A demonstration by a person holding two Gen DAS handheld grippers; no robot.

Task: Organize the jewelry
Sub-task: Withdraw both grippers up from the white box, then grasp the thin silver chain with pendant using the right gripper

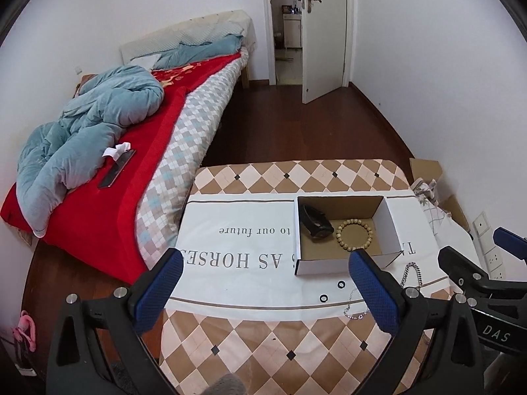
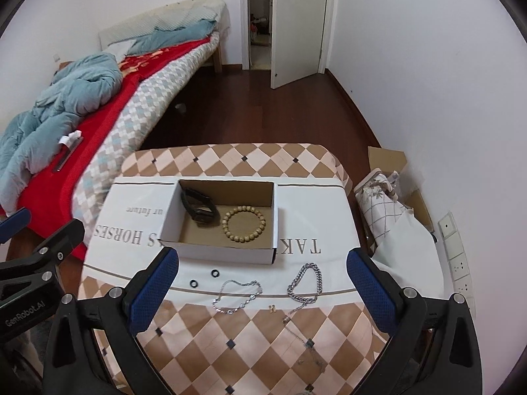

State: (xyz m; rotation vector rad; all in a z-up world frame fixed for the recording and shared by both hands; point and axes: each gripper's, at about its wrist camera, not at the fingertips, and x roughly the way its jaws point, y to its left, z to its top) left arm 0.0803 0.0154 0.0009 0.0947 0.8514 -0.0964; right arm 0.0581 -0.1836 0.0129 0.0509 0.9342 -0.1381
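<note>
An open cardboard box [image 2: 270, 197] [image 1: 390, 223] stands on a checked table. Inside lie a black wristband [image 2: 199, 209] [image 1: 316, 222] and a wooden bead bracelet [image 2: 243, 224] [image 1: 354, 233]. On the cloth in front of the box lie two black rings [image 2: 214, 273] [image 2: 194, 283] [image 1: 341, 284], a thin silver chain [image 2: 237, 296] [image 1: 354, 306], a thick silver chain [image 2: 304, 284] [image 1: 410, 271] and a small gold piece [image 2: 272, 308]. My right gripper [image 2: 263, 276] is open and empty above the chains. My left gripper [image 1: 266, 279] is open and empty, left of the box front.
A bed [image 1: 108, 151] with a red cover and blue quilt stands left of the table [image 2: 230, 345]. A cardboard carton with cloth [image 2: 388, 204] sits at the right by the wall. Wall sockets [image 2: 461, 266] are at the right. A door [image 1: 324, 33] stands open at the back.
</note>
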